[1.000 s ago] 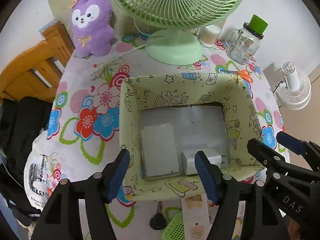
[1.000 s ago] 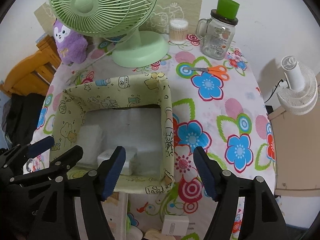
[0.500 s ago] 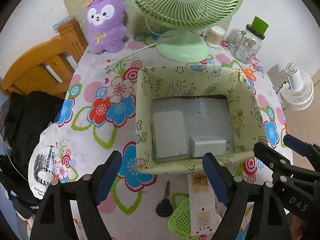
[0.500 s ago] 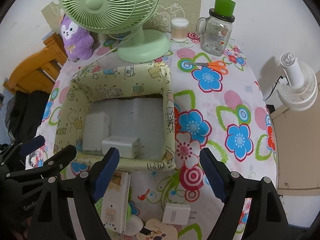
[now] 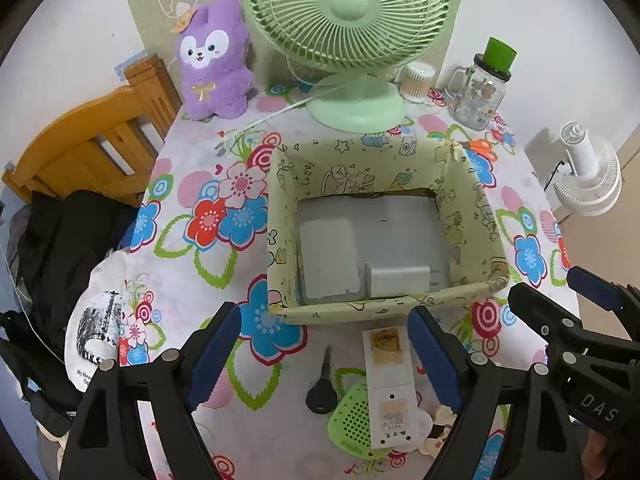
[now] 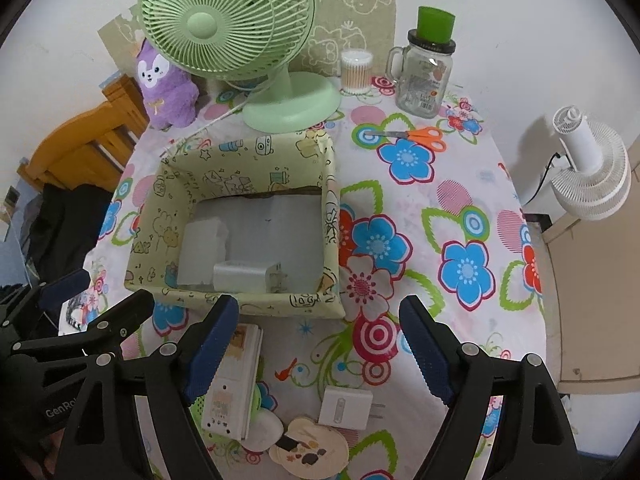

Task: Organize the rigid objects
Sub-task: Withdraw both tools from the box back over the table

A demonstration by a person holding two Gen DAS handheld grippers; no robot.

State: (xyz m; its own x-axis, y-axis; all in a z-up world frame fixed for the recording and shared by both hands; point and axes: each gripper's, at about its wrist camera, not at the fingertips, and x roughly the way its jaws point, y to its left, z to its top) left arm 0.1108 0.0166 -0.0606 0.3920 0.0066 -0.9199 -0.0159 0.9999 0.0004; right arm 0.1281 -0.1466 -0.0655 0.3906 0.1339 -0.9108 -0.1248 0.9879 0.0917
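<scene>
We note the left gripper (image 5: pixel 324 354) with jaws standing wide, having just been opening, nothing between them. The right gripper (image 6: pixel 318 346) likewise has just been opening and holds nothing. Both hover over the near edge of the table (image 6: pixel 440 200). The fabric box (image 5: pixel 472 208) sits mid-table, holding a flat white case (image 5: pixel 328 256) on its left and a white charger (image 5: pixel 398 280) just beside it at the near wall. Near of the box lie a key (image 5: pixel 320 388), a white remote (image 5: pixel 388 380) over a green perforated disc (image 5: pixel 352 420), and a second white plug (image 6: pixel 346 408).
</scene>
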